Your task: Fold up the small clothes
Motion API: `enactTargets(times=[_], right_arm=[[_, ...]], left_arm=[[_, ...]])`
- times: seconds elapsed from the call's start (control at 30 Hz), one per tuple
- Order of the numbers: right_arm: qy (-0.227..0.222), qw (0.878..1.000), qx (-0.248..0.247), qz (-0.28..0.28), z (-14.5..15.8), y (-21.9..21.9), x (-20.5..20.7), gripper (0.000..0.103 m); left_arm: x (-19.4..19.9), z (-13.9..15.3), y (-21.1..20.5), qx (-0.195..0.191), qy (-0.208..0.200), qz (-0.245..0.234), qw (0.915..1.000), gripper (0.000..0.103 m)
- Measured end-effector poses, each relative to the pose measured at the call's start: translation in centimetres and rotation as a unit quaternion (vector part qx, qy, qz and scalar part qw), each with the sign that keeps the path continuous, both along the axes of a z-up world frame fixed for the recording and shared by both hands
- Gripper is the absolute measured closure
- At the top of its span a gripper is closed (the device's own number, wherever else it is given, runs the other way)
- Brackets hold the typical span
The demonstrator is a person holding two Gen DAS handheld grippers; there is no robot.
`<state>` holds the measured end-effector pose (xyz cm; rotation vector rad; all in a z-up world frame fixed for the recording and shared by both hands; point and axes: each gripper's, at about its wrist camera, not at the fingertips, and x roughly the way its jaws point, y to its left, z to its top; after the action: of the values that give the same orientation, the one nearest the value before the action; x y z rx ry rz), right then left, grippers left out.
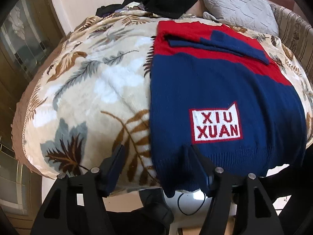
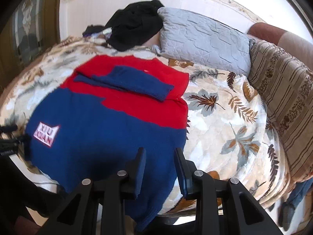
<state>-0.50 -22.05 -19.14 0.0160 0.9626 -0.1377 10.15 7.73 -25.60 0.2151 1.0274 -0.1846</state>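
A home, most likely a bedroom or living room: a plush leaf-print blanket (image 1: 88, 82) covers a bed or couch, with a grey quilted pillow (image 2: 205, 37) and a striped patterned cushion (image 2: 283, 101) against the wall. A heap of black clothing (image 2: 135, 23) lies behind (unfolded), and a wooden glass-paned door (image 1: 21, 39) stands at the left.

the left gripper (image 1: 156, 152) is matte black, with flat dark blue pads on the inner faces of its fingers (image 1: 115, 164) and a round silver screw head on each linkage arm behind the jaws. the right gripper (image 2: 159, 156) has the same build: black triangular cut-out arms, four silver screws, blue-padded fingers (image 2: 139, 168).
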Motion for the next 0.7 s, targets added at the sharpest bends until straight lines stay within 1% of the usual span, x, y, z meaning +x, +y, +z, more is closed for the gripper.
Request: enactTargets(times=[0.03, 0.07, 0.1, 0.13, 0.17, 0.2, 0.23, 0.27, 0.3, 0.33, 0.37, 0.4, 0.43, 0.47, 0.5, 0.57, 0.6, 0.63, 0.67, 0.7], right_arm=[[-0.023, 1.000, 0.005, -0.010, 0.6, -0.3, -0.5, 0.069], [-0.058, 0.998, 0.019, -0.021, 1.5, -0.8, -1.3, 0.069], [-0.088, 0.995, 0.039, -0.026, 2.2, -1.3, -2.0, 0.057], [-0.102, 0.993, 0.056, -0.030, 2.4, -1.7, -2.5, 0.034], [-0.102, 0.991, 0.073, -0.036, 2.2, -2.2, -2.9, 0.001], [-0.097, 0.990, 0.091, -0.044, 1.6, -2.8, -3.1, 0.000], [-0.074, 0.991, 0.105, -0.048, 0.8, -3.2, -3.0, 0.000], [-0.033, 0.989, 0.134, -0.048, -0.6, -3.7, -2.7, 0.000], [-0.008, 0.986, 0.157, -0.050, -1.7, -4.1, -2.7, 0.001], [0.018, 0.981, 0.180, -0.065, -3.1, -4.6, -2.9, 0.001], [0.035, 0.976, 0.198, -0.079, -4.3, -5.0, -3.2, 0.001], [0.056, 0.969, 0.223, -0.091, -5.6, -5.3, -3.5, 0.001], [0.069, 0.963, 0.242, -0.098, -6.5, -5.5, -3.7, 0.002], [0.086, 0.954, 0.266, -0.106, -7.7, -5.6, -3.9, 0.003], [0.101, 0.946, 0.286, -0.116, -8.8, -5.7, -4.0, 0.007], [0.119, 0.932, 0.317, -0.128, -10.3, -5.7, -4.1, 0.011], [0.132, 0.926, 0.327, -0.131, -11.3, -5.4, -3.9, 0.011], [0.142, 0.924, 0.327, -0.135, -11.9, -5.1, -3.9, 0.012], [0.150, 0.922, 0.329, -0.138, -12.6, -4.8, -3.7, 0.014], [0.155, 0.919, 0.337, -0.136, -13.1, -4.4, -3.4, 0.019]], left_arm=[[0.0, -0.1, 0.0, 0.000, 0.004, 0.000, 1.0000, 0.035], [0.1, -0.3, 0.1, -0.002, 0.008, 0.002, 1.0000, 0.035], [0.1, -0.4, 0.3, -0.005, 0.012, 0.003, 0.9999, 0.035], [0.3, -0.7, 0.5, -0.011, 0.021, 0.007, 0.9997, 0.035], [0.3, -0.9, 0.7, -0.013, 0.027, 0.009, 0.9995, 0.035], [0.4, -1.2, 0.9, -0.014, 0.030, 0.011, 0.9994, 0.035], [0.3, -1.4, 1.0, -0.015, 0.032, 0.014, 0.9993, 0.035], [0.3, -1.5, 1.2, -0.020, 0.032, 0.015, 0.9992, 0.036], [0.2, -1.5, 1.3, -0.029, 0.033, 0.014, 0.9989, 0.036], [0.2, -1.4, 1.4, -0.040, 0.032, 0.010, 0.9986, 0.040], [0.2, -1.3, 1.4, -0.047, 0.031, 0.007, 0.9984, 0.056], [0.1, -1.2, 1.3, -0.059, 0.032, -0.002, 0.9978, 0.075], [0.1, -1.1, 1.2, -0.070, 0.034, -0.011, 0.9969, 0.080], [-0.1, -1.0, 1.2, -0.073, 0.034, -0.016, 0.9967, 0.082], [-0.2, -0.9, 1.1, -0.070, 0.032, -0.018, 0.9969, 0.082], [-0.4, -0.9, 1.1, -0.069, 0.032, -0.022, 0.9968, 0.082], [-0.5, -1.0, 1.2, -0.069, 0.031, -0.023, 0.9969, 0.075], [-0.5, -1.0, 1.1, -0.065, 0.033, -0.025, 0.9970, 0.065], [-0.5, -1.2, 1.0, -0.060, 0.039, -0.025, 0.9971, 0.033], [-0.5, -1.3, 1.0, -0.055, 0.038, -0.022, 0.9975, 0.019]])
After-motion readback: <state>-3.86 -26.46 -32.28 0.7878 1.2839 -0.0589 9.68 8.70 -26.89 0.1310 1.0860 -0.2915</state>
